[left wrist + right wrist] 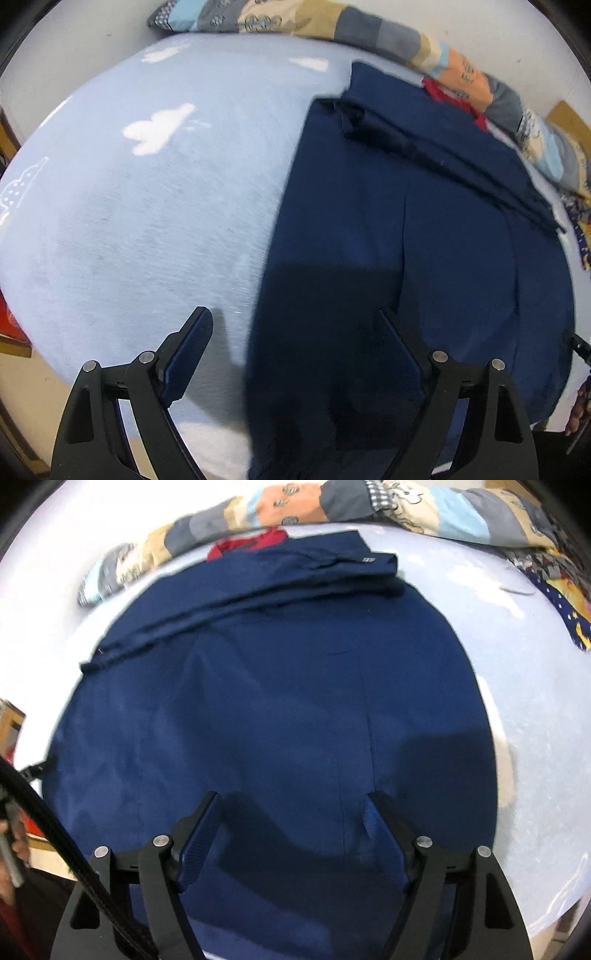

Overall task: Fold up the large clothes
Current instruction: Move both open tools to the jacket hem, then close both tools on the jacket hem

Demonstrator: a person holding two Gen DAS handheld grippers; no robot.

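In the left wrist view, the left gripper (291, 332) hangs with its fingers (192, 347) spread wide and nothing between them. Beyond the left finger lies the light blue bed sheet (147, 221), printed with white cloud shapes (159, 129). The edge of the navy garment (424, 240) runs up between the two fingers, and the cloth spreads flat ahead of and past the right finger. A folded band of the same navy cloth lies across its far end. Beyond that sits a patchwork quilt (369, 26); its small printed marks are too blurred to read.

In the right wrist view, the right gripper (291, 812) is likewise wide apart and empty, both fingers (201, 834) poised over the navy garment (277, 701), which fills the space ahead. A red cloth (251, 541) peeks out at the far left. A tiny label (368, 559) on the folded band is unreadable. Right of the fingers, the sheet (535, 701) shows.
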